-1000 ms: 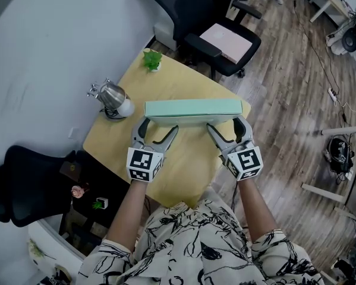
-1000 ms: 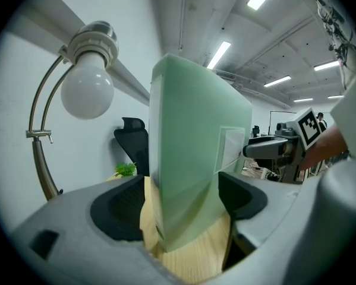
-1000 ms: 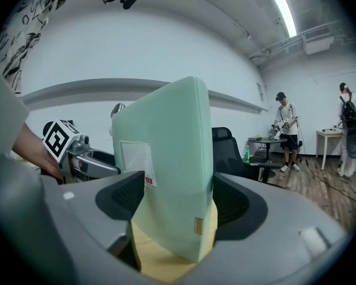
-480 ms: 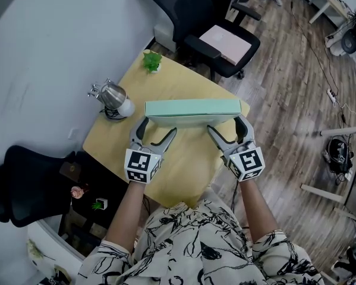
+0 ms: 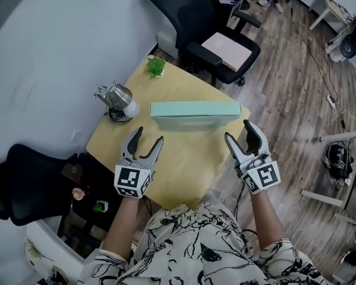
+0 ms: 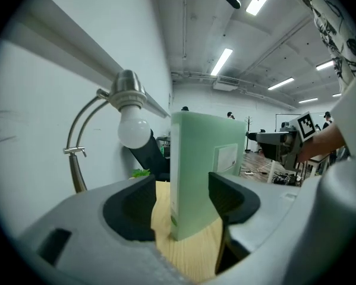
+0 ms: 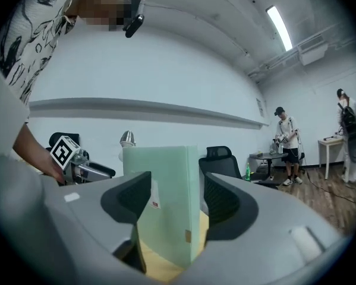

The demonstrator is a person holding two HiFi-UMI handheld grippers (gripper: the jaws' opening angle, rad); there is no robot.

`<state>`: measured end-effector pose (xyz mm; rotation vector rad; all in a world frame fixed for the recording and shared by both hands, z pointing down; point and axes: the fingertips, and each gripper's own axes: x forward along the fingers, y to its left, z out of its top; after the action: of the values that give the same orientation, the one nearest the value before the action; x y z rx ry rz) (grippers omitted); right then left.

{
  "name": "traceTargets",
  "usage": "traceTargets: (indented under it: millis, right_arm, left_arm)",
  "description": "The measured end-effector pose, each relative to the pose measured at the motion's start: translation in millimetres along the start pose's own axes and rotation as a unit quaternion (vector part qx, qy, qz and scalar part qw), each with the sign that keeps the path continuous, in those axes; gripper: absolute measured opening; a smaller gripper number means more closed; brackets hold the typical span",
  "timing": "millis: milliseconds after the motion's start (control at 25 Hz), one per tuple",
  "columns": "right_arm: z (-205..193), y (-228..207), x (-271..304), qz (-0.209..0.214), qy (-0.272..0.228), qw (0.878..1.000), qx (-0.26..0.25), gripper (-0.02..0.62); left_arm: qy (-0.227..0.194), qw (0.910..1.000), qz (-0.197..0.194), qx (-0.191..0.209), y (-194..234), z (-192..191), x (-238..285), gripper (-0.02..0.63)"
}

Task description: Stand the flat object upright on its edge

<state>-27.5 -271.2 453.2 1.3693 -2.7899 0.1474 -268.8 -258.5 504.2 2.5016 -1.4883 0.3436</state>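
Observation:
A pale green flat folder (image 5: 195,113) stands upright on its long edge on the yellow wooden table (image 5: 178,159). My left gripper (image 5: 149,135) sits nearer me, off the folder's left end and clear of it. Its jaws are closing with nothing between them. My right gripper (image 5: 238,130) is off the folder's right end, also apart from it, and its jaws are closing on nothing. In the left gripper view the folder (image 6: 201,177) rises just beyond the gripper (image 6: 180,190). The right gripper view shows the folder's other end (image 7: 166,200) ahead of the gripper (image 7: 172,196).
A chrome desk lamp (image 5: 115,97) with a white bulb stands on the table's left side, close to the folder's left end. A small green plant (image 5: 156,66) sits at the far corner. A black office chair (image 5: 207,28) is beyond the table, with wood floor to the right.
Both grippers have drawn back toward me from the folder's ends, and their jaws have narrowed. The folder stays standing on its edge by itself.

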Motion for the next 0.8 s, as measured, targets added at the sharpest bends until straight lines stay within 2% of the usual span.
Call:
traceTargets:
  millis: [80, 160, 320, 440, 480, 800]
  right_arm:
    - [16.9, -0.8, -9.6, -0.008, -0.026, 1.000, 0.003, 0.211]
    - [32.4, -2.3, -18.0, -0.020, -0.045, 0.999, 0.007, 0.146]
    - [55.6, -7.0, -29.5, -0.042, -0.057, 0.997, 0.020, 0.008]
    - [70.3, -11.4, -36.9, -0.059, -0.058, 0.996, 0.024, 0.006]
    - [75.0, -12.3, -39.2, -0.064, -0.058, 0.996, 0.022, 0.005]
    - [111.4, -16.5, -60.0, -0.093, -0.075, 0.993, 0.001, 0.005]
  left_arm:
    - [-0.013, 0.9997, 0.020, -0.001, 5.0, 8.3, -13.5, 0.231]
    - [-0.032, 0.9988, 0.036, -0.002, 8.9, 20.1, -27.0, 0.174]
    - [-0.065, 0.9961, 0.059, -0.012, 14.5, 43.9, -49.5, 0.087]
    - [-0.086, 0.9934, 0.074, -0.017, 18.1, 61.2, -64.6, 0.009]
    - [-0.090, 0.9927, 0.079, -0.016, 19.3, 66.5, -68.9, 0.002]
    - [-0.102, 0.9877, 0.118, -0.009, 32.2, 94.1, -98.3, 0.002]
